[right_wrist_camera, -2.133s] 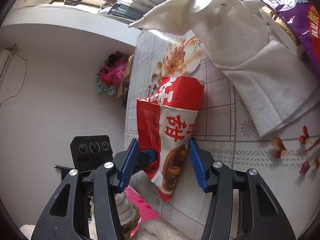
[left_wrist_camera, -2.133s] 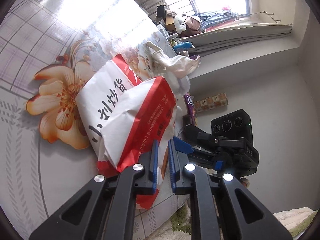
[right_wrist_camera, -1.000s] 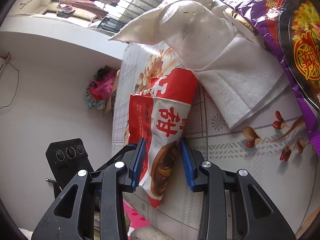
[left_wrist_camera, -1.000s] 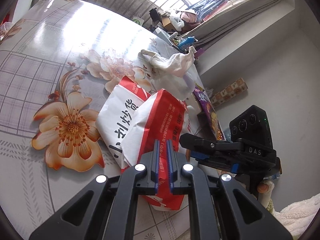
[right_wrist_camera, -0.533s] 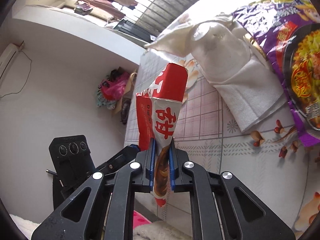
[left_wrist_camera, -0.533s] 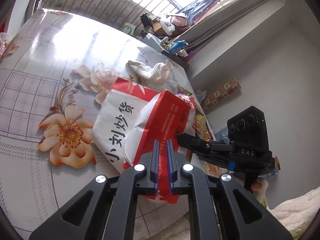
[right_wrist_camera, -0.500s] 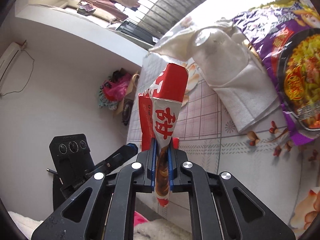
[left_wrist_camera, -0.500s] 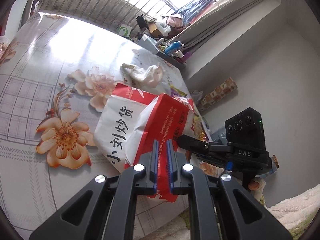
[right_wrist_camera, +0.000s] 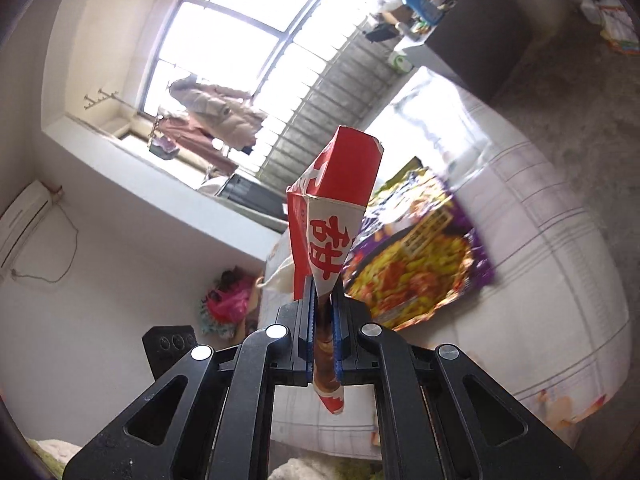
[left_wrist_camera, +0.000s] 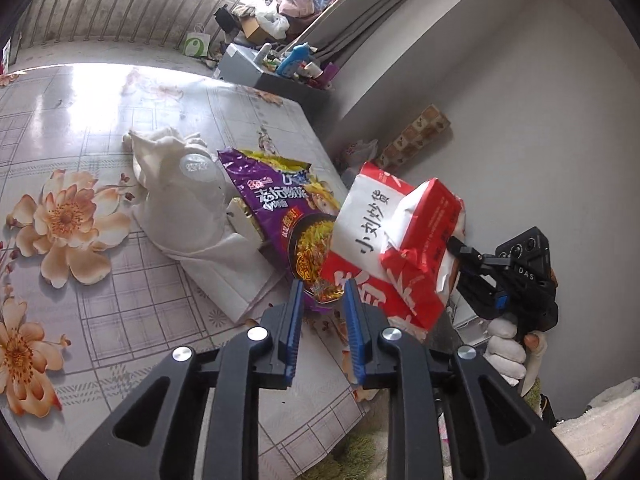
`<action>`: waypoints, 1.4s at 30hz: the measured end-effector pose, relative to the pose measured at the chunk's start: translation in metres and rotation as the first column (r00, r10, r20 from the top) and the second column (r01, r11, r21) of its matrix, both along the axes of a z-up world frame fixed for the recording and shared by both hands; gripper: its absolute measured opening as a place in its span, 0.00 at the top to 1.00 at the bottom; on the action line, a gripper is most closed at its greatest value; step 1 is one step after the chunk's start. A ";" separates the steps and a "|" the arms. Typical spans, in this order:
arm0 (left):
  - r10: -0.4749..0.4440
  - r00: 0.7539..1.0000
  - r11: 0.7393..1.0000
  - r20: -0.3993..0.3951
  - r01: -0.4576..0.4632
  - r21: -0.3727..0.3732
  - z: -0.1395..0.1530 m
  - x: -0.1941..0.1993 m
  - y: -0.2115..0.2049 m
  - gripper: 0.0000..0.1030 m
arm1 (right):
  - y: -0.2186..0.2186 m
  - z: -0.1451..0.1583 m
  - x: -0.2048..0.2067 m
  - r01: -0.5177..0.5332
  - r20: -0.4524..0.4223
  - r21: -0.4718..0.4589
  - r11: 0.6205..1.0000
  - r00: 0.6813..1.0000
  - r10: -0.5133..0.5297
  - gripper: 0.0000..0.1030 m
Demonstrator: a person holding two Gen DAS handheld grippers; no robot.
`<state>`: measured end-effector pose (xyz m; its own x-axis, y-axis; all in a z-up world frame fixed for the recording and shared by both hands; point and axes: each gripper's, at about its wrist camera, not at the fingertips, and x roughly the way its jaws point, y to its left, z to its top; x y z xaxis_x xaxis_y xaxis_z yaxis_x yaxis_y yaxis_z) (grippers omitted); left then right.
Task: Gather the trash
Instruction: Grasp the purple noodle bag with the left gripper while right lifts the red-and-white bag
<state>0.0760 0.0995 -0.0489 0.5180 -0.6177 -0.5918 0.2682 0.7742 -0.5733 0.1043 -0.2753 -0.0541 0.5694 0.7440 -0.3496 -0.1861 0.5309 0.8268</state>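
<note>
Covering the table [left_wrist_camera: 132,300], a floral-patterned cloth gleams beneath barred windows [left_wrist_camera: 132,4].

The red-and-white snack bag [left_wrist_camera: 394,240], crumpled and printed with black characters on its white face, hangs in the air at the right of centre in the left wrist view, off the bench edge, pinched at its right end. In the right wrist view it stands upright at the centre of the frame, its red top flared. The purple noodle wrapper [left_wrist_camera: 280,200] lies flat on the bench at the centre of the left view, partly hidden behind the bag, touching the white tissue heap [left_wrist_camera: 188,208] to its left.
</note>
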 end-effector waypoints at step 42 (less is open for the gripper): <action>0.023 0.991 1.000 -0.135 -0.025 -0.017 -0.020 0.087 -0.074 0.67 | -0.044 -0.067 0.013 0.088 -0.168 0.039 0.995 0.983 -0.080 0.93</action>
<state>0.1632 0.0258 -0.0689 0.4492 -0.6175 -0.6457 0.1691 0.7684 -0.6172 0.1172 -0.3193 -0.1210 0.5676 0.7135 -0.4108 -0.0009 0.4995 0.8663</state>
